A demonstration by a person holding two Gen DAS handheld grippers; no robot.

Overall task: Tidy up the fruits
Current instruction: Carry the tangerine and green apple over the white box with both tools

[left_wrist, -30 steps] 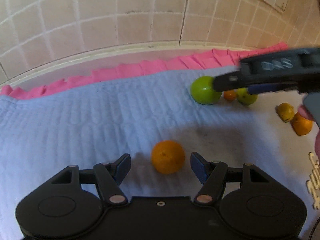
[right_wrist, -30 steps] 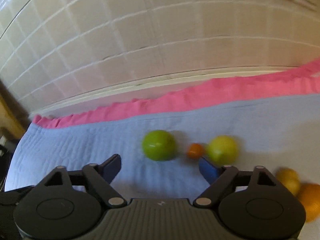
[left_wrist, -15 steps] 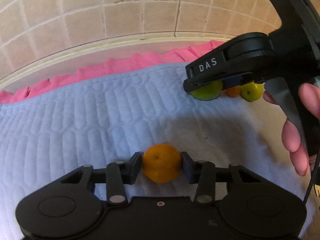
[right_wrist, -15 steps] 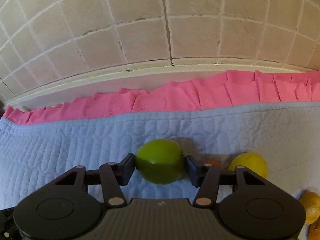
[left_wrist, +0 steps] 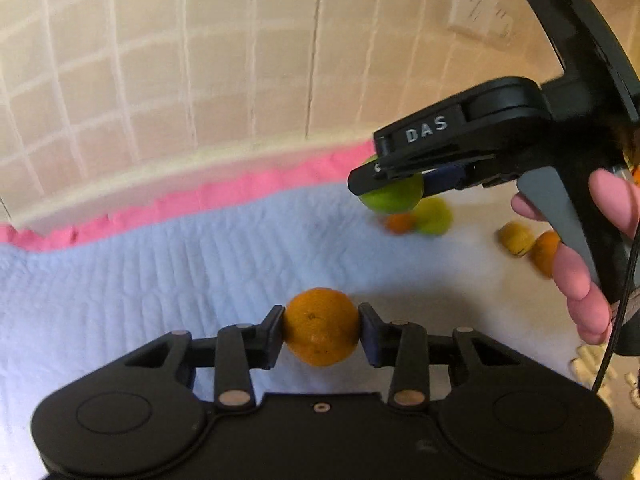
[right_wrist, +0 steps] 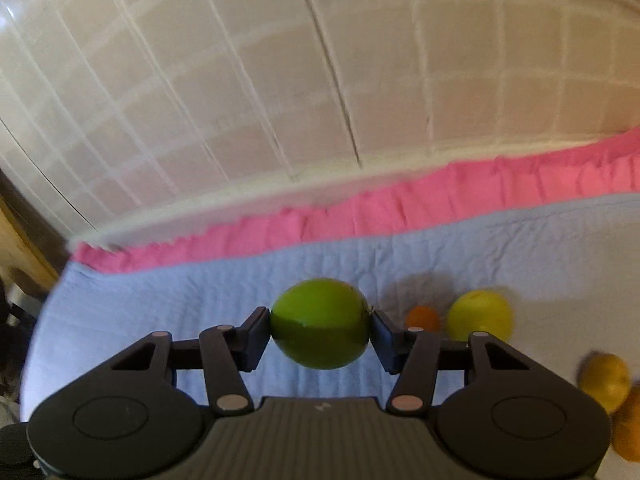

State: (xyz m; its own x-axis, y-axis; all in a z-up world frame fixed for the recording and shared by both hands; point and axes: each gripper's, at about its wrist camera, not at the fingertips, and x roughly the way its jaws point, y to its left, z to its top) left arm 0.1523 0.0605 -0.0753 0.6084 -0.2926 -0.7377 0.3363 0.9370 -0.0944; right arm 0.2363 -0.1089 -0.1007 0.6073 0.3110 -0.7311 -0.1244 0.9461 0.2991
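1. Left wrist view: left gripper (left_wrist: pixel 322 330) is clenched on the orange (left_wrist: pixel 321 326), one pad on each side at about mid-height. The orange looks lifted just clear of the blue quilt (left_wrist: pixel 168 264), though blur makes the gap hard to judge.
2. Same view: right gripper (left_wrist: pixel 394 184) sits upper right, grasping the green fruit (left_wrist: pixel 394 198), the person's hand (left_wrist: pixel 588 256) on its trigger. Loose on the quilt below it: small orange fruit (left_wrist: pixel 399 223), yellow-green fruit (left_wrist: pixel 434 216), a yellow fruit (left_wrist: pixel 516 237), another orange one (left_wrist: pixel 546 252).
3. Risk here: the orange is round and smooth-skinned, held on two small contact patches. A fast swing or a slight easing of the squeeze could let it roll out and run across the quilt.
4. Risk: both tools are near each other. Crossing paths could knock one fruit loose.
5. Right wrist view: right gripper (right_wrist: pixel 320 330) is closed on the green fruit (right_wrist: pixel 320 322), pads at its widest part, fruit apparently off the quilt (right_wrist: pixel 200 292).
6. Small orange fruit (right_wrist: pixel 423 317) and yellow-green fruit (right_wrist: pixel 480 314) lie just right of the right finger. Dipping or sweeping right could bump them and scatter the group.
7. Frame is motion-blurred, so the tool seems to be moving quickly. The big green fruit overhangs the pads and could twist or slip.
8. No bowl or tray in either view, so where the fruit should be set down cannot be told.
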